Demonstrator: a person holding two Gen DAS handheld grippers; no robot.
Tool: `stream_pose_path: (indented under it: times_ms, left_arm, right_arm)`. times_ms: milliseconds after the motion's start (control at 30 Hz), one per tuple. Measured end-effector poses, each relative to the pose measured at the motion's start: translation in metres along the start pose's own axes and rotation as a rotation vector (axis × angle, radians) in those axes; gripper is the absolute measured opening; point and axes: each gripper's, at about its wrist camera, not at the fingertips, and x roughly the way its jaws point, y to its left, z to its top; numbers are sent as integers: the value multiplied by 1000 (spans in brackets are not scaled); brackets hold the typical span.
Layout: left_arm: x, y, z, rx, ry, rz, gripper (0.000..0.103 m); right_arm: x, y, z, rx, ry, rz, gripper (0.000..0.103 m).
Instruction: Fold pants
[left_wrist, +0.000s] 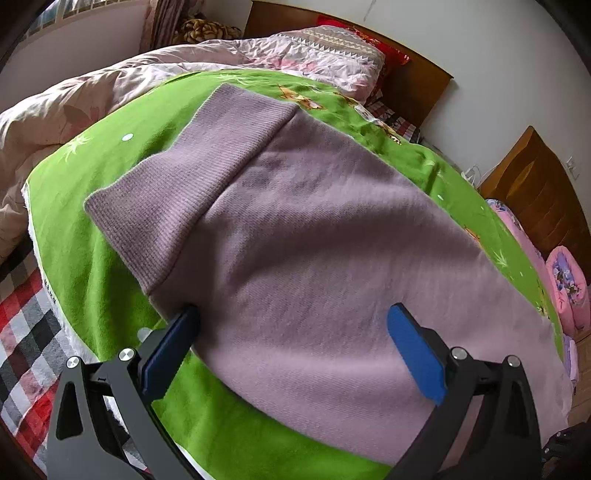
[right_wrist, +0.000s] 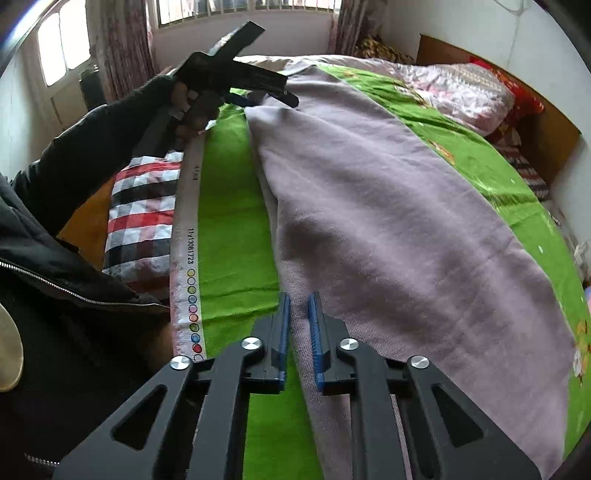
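Lilac knit pants (left_wrist: 314, 236) lie flat on a green sheet (left_wrist: 92, 258) on the bed, with the ribbed waistband (left_wrist: 192, 166) at the far left. My left gripper (left_wrist: 293, 325) is open, its blue fingers spread over the pants' near edge just below the waistband. In the right wrist view the pants (right_wrist: 388, 206) run lengthwise. My right gripper (right_wrist: 298, 306) is nearly closed, with a narrow gap, at the near edge of the pants; I cannot tell whether fabric is pinched. The left gripper (right_wrist: 255, 98) shows at the far end.
A pink floral quilt (left_wrist: 110, 92) is bunched beyond the green sheet. A red, black and white checked cloth (right_wrist: 144, 214) lies at the bed's near side. The wooden headboard (left_wrist: 413, 74) and a wooden cabinet (left_wrist: 535, 192) stand at the right.
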Motion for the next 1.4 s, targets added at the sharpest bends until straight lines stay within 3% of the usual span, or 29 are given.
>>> stream_pose_path:
  times_ms: [100,167,333,367,433,467,567,633,733,800,833,900,1067,1100,1167,1233,1300,1333,1400]
  left_arm:
    - [1,1,2,3,8,7,101]
    - [1,-1,3,13,13,23,101]
    - [0,-3,2,15,16,48,101]
    - [-2,-5,1,14,11,71,101]
    - [-17,-14,-1,-5,-19,128,101]
    - [-25,-19,-2,-11,-40,128,101]
    - [-63,-49,-9,38,-125,51,101]
    - [-65,-67,-14,108,-112,55,101]
    - [-42,-81,-23,218,-31,181,101]
    - [-17,-69,-31,195,68,188,102]
    - [-17,-61,-34,156,49,146,102]
    - [-16,-50,-34,121,62,99,102]
    - [-16,-56,-29,128,84,132,102]
    - [-21,-59,-25,115,66,167,101]
    - [-37,-65,-21,104,6,146,101]
    - [-41,-69,-20,112,-4,121,101]
    - [-27,-71,-23,145,41,161,101]
    - [-15,-69,-27,152,79,185,102]
    - [-9,-57,-27,109,86,135,102]
  right_arm:
    - [-11,8,-7,-49,17,80,1]
    - [-5,17,-18,-70,53,81,1]
    - [-20,16,-7,0,-17,168,3]
    - [-31,12,3,32,-82,194,9]
    - [-43,-1,23,88,-176,217,46]
    - [-46,-4,31,97,-205,198,78]
    - [-34,-11,61,40,-239,124,56]
    - [-11,-20,79,52,-217,159,51]
    - [26,-19,87,70,-131,247,50]
    - [55,-12,74,60,-9,289,52]
    - [52,-10,70,48,-43,283,52]
    - [45,-19,65,101,-28,355,52]
    - [33,-26,60,100,-54,428,52]
    - [28,-30,61,107,-78,436,52]
    - [22,-30,64,123,-129,422,52]
    - [30,-33,66,135,-108,427,52]
    - [50,-25,58,117,-15,489,54]
    - [47,-22,56,95,-44,477,54]
    - [41,-22,52,97,-14,554,54]
